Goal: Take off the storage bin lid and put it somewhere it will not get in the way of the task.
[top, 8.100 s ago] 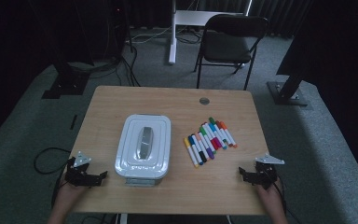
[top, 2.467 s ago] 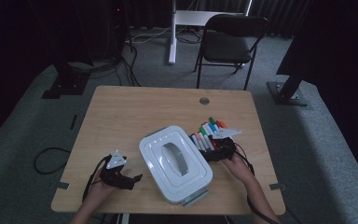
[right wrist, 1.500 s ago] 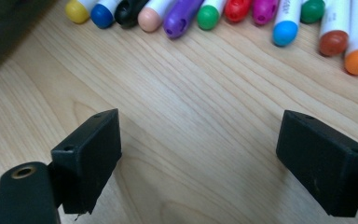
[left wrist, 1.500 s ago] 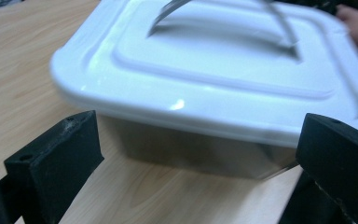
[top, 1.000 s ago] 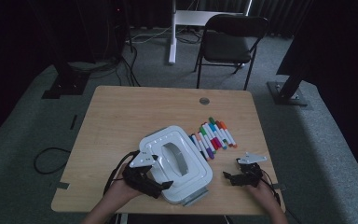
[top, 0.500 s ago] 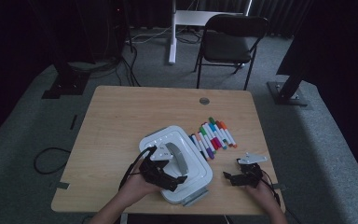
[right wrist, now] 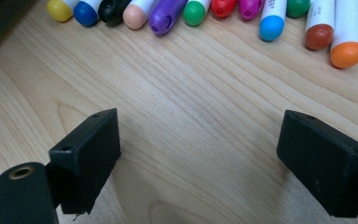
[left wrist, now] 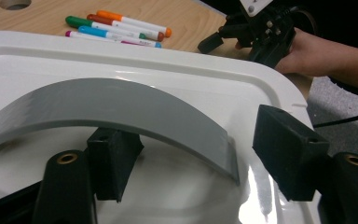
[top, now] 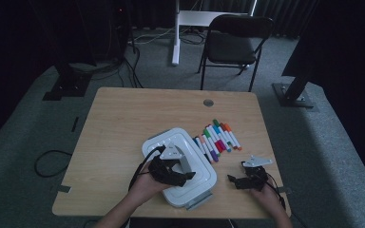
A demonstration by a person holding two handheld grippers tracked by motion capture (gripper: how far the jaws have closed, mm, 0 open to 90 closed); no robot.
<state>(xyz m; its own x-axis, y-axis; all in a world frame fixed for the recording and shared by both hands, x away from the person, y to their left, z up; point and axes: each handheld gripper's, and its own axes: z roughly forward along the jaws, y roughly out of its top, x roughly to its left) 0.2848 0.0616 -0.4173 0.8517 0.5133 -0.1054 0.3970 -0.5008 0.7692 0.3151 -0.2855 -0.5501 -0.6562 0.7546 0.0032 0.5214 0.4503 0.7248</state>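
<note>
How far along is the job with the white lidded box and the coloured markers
Early. The white plastic box is lidded, and the coloured markers lie loose on the wooden table. In hand: the left gripper, jaws open, straddles the grey lid handle. The right gripper waits open near the markers. Probably left: opening and loading.

A light wooden table [top: 123,123] with a round cable hole [top: 208,102] near its far edge carries two things — a white plastic lidded box with a grey arched handle [top: 199,164] toward the near edge, and a row of coloured marker pens [top: 217,140] just beside it, toward the right edge.
</note>
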